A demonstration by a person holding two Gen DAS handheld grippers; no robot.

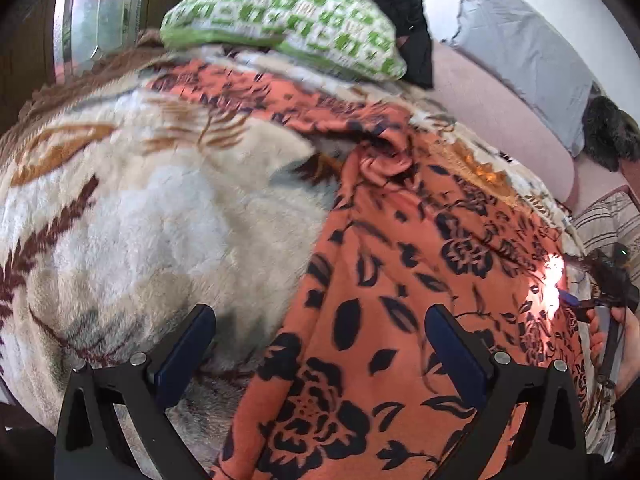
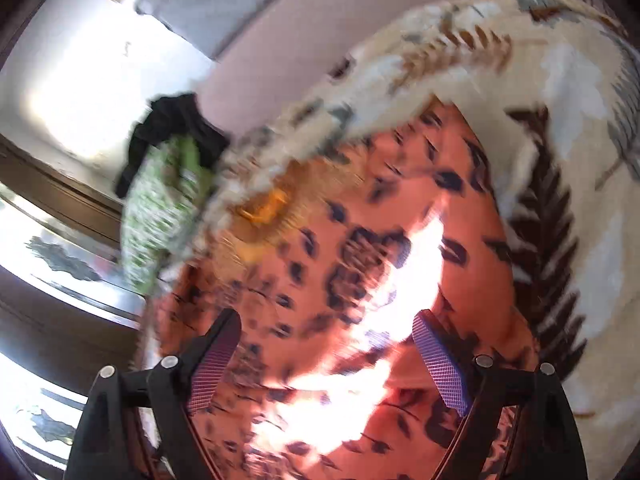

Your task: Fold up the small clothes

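An orange garment with a black flower print (image 1: 404, 280) lies spread over a cream blanket with leaf patterns (image 1: 132, 208), bunched in a knot near its upper middle. My left gripper (image 1: 320, 316) hovers open just above the garment's left edge, nothing between its blue pads. In the right wrist view the same garment (image 2: 320, 280) fills the middle, blurred and with a bright sun patch across it. My right gripper (image 2: 326, 322) stands wide open over it, and its purple pads grip nothing. At the right edge of the left wrist view a hand (image 1: 624, 344) holds the right gripper.
A green-and-white patterned pillow (image 1: 288, 24) lies at the blanket's far end with a black garment (image 1: 400, 12) behind it. A pink bedsheet (image 1: 492, 112), a grey pillow (image 1: 528, 56) and a dark furry item (image 1: 608, 136) are at the right. A dark wooden door (image 2: 60, 200) stands at the left.
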